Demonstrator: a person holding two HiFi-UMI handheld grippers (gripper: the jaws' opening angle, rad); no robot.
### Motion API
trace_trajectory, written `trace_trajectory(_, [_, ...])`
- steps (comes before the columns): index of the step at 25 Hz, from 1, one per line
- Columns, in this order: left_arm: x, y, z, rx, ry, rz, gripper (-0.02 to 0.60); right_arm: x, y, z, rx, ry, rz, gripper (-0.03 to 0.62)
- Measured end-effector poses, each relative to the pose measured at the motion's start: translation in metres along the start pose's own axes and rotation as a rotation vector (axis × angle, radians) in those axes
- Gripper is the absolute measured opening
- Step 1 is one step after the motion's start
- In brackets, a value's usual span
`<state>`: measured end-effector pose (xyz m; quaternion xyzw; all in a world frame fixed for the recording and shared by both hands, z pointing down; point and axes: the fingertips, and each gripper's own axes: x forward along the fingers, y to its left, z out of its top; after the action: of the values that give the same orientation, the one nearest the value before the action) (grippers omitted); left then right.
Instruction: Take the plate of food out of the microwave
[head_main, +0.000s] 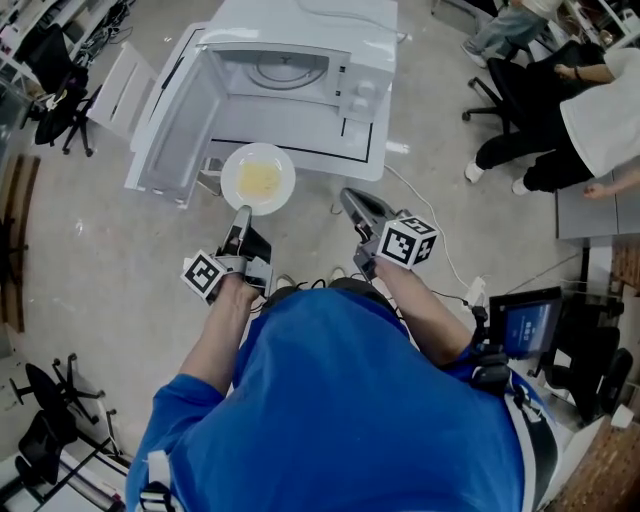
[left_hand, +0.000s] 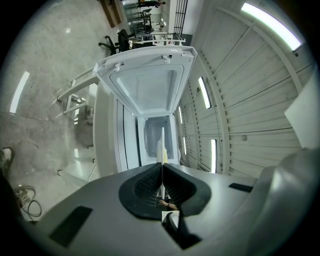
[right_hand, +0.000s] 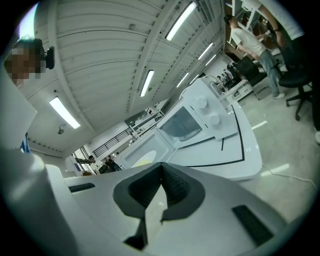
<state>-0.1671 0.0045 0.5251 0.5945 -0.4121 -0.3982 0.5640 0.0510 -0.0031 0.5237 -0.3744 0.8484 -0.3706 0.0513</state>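
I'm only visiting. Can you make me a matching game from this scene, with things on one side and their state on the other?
Things:
1. plate
2. microwave door
3. left hand-held gripper
4. right hand-held gripper

States:
A. swung open
B. shut, holding nothing
C. outside the microwave, carrying yellow food
D. clamped on the plate's rim

Pairs: 1-C, 2-A, 3-D, 4-B

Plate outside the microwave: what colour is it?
The plate is white, its food yellow; clearest in the head view.
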Motion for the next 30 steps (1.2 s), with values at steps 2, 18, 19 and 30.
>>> trace_trajectory(2, [-0.005,-0.001,0.004,0.000,0.010,-0.002,0.017,-0.001,0.005,-0.004,-0.001,-0.004,-0.010,-0.002])
trace_trajectory(18, [-0.009,-0.005,0.010,-0.011,0.050,-0.025,0.017,0.002,0.021,-0.013,-0.030,-0.003,-0.033,-0.002])
trace_trajectory(19, [-0.009,-0.005,0.010,-0.014,0.050,-0.026,0.017,0.002,0.021,-0.014,-0.031,-0.003,-0.035,-0.002])
trace_trajectory(30, [-0.011,0.000,0.012,-0.029,0.062,-0.018,0.017,0.004,0.022,-0.020,-0.030,-0.013,-0.051,-0.002])
